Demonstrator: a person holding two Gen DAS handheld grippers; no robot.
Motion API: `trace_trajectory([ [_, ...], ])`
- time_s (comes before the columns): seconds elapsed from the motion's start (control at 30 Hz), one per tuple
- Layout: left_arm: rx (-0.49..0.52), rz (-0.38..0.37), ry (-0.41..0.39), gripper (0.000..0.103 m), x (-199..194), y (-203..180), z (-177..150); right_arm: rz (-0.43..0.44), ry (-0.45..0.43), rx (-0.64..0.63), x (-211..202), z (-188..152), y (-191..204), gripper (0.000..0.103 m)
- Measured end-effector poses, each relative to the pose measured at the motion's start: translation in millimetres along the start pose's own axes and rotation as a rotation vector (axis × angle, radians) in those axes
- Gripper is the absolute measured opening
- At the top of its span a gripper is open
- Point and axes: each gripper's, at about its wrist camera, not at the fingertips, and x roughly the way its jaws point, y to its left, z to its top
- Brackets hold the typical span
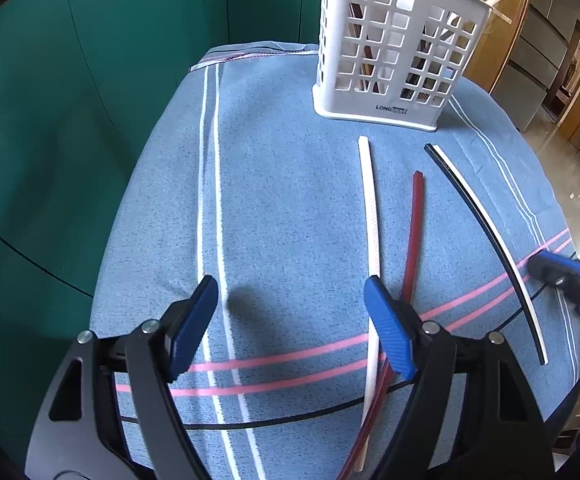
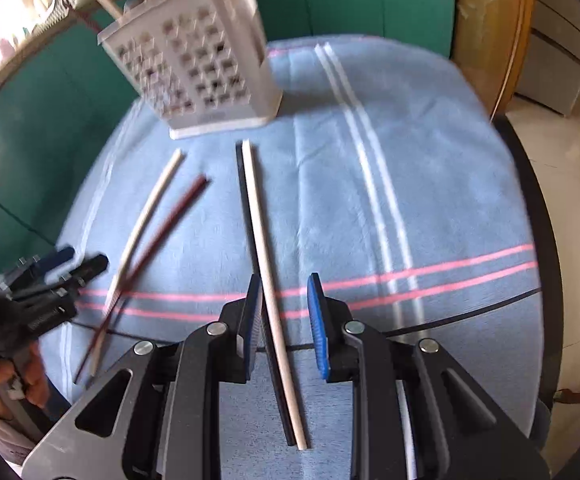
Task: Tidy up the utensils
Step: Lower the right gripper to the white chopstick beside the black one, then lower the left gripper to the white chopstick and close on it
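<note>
The right gripper (image 2: 282, 312) has its jaws part open, straddling a black chopstick (image 2: 250, 240) and a cream chopstick (image 2: 264, 248) that lie side by side down the middle of its view. The left blue pad sits right against the pair, the right pad stands clear, so nothing is pinched yet as far as I can see. If I were doing this I'd centre the pair between the pads before squeezing, and close low near the cloth so both sticks come up together instead of one skating out. Then tip them upright well before the basket rim.

The left gripper (image 1: 290, 320) has its jaws wide open and empty, hanging over the blue striped cloth (image 1: 282, 200) in the lower middle of its frame. Its right pad is close to a white chopstick (image 1: 370, 216) and a dark red chopstick (image 1: 414, 232), which cross each other near the bottom; whether it touches them I can't tell.

The white slotted basket (image 1: 394, 52) stands in the upper right of the left view, upper left of the right view, well apart from both grippers.

Count: four loose chopsticks on the cloth (one black, one cream, one white, one dark red), one basket, two grippers. The basket already has a few sticks poking out of the top, too blurry to count
</note>
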Motion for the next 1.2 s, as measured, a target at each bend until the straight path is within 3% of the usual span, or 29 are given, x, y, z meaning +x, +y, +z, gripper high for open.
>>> trace_trajectory([
  [0.2,-0.001,0.004,0.008,0.076,2.1,2.2,-0.3,-0.023,0.005,-0.016,8.7,-0.8,0.0,0.024],
  [0.4,0.0,-0.004,0.015,0.076,4.3,0.9,-0.9,-0.087,0.006,-0.112,10.8,-6.1,14.7,0.026],
  [0.47,0.002,-0.006,0.015,0.076,4.2,0.2,-1.0,-0.085,0.012,-0.043,11.4,-1.4,3.4,0.018],
  [0.5,0.004,-0.008,0.014,0.076,3.7,-0.2,-1.0,-0.087,0.014,-0.014,11.1,1.4,-2.9,0.008],
  [0.6,0.004,-0.011,0.01,0.076,1.9,1.4,-0.6,-0.054,0.026,0.048,11.2,4.5,-19.1,0.008],
  [0.8,-0.011,-0.036,-0.01,0.076,-0.1,1.6,14.5,-0.026,0.1,0.018,5.7,-4.4,-13.3,0.008],
  [0.93,0.018,-0.079,-0.006,0.076,8.9,-10.2,35.4,-0.011,0.079,0.02,5.4,-0.7,-12.1,0.016],
  [1.07,0.068,-0.078,0.03,0.076,27.5,-27.5,54.7,0.001,0.072,0.063,10.9,6.1,-18.3,0.016],
  [1.2,0.084,-0.05,0.07,0.07,48.8,-38.4,77.0,-0.002,0.067,0.064,13.2,8.9,-21.8,0.017],
])
